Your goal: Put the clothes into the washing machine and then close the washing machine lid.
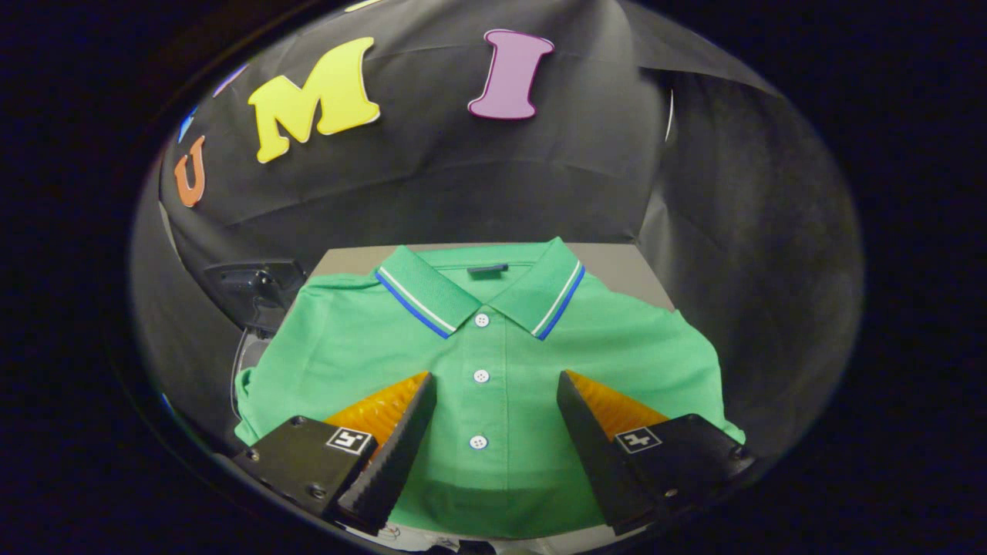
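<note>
Nearest the lens, the hand-held gripper (493,381), fingers spread wide apart and clamped on nothing, one finger (397,439) on either side of the button placket. Between those fingers and beyond them, a green polo shirt (347,347), folded, front up, collar away from the camera. Collar (478,289) trimmed with white and blue stripes along its edge; a small dark tag inside the neck. Three white buttons (481,376) in a line down the placket, the middle one roughly level with the fingertips, the lowest lying in the gap between the fingers. Hard to tell whether the fingertips touch the cloth or hang just above it. Under the shirt, a flat grey surface, seemingly a desk (624,270), bare only past the collar and beside the far shoulder. Shirt edges draped over the near and side margins of that surface. To the left of the shirt, just off the sleeve, a dark object (250,289) with a pale curved rim below it, too dim and partly hidden to identify with confidence. Behind everything, black cloth wall (463,177) with creases and folds.
</note>
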Available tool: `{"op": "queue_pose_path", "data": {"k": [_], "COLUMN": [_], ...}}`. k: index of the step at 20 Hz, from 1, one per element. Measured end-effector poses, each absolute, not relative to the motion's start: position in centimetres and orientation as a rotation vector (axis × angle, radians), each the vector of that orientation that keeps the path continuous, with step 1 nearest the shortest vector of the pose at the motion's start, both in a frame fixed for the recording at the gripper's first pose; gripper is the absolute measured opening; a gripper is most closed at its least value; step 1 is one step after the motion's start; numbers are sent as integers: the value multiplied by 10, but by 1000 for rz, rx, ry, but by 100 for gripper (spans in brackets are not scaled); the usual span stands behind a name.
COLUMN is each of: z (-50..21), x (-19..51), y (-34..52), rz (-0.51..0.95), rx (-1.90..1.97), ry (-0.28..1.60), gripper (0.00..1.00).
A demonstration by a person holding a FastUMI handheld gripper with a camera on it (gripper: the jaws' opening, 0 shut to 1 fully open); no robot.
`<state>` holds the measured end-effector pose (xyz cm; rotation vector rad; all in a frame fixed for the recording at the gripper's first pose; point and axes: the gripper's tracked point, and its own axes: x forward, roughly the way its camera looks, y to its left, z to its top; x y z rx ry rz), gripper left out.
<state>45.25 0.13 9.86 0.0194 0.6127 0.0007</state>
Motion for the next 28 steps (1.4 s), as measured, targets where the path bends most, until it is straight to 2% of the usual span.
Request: {"op": "queue_pose_path", "data": {"k": [2, 4, 6, 10, 11, 15, 20, 28], "z": [98, 98, 99, 103, 102, 103, 127, 228], "x": [452, 453, 455, 456, 458, 456, 434, 371], "y": [4, 4, 5, 10, 9, 13, 24, 82], "rz": [6, -8, -6, -23, -25, 6, 55, 194], "rx": [19, 34, 38, 79, 82, 131, 183, 282], "ry": [629, 629, 615, 588, 575, 524, 419, 192], "gripper": [97, 89, 71, 21, 14, 7, 7, 7]}}
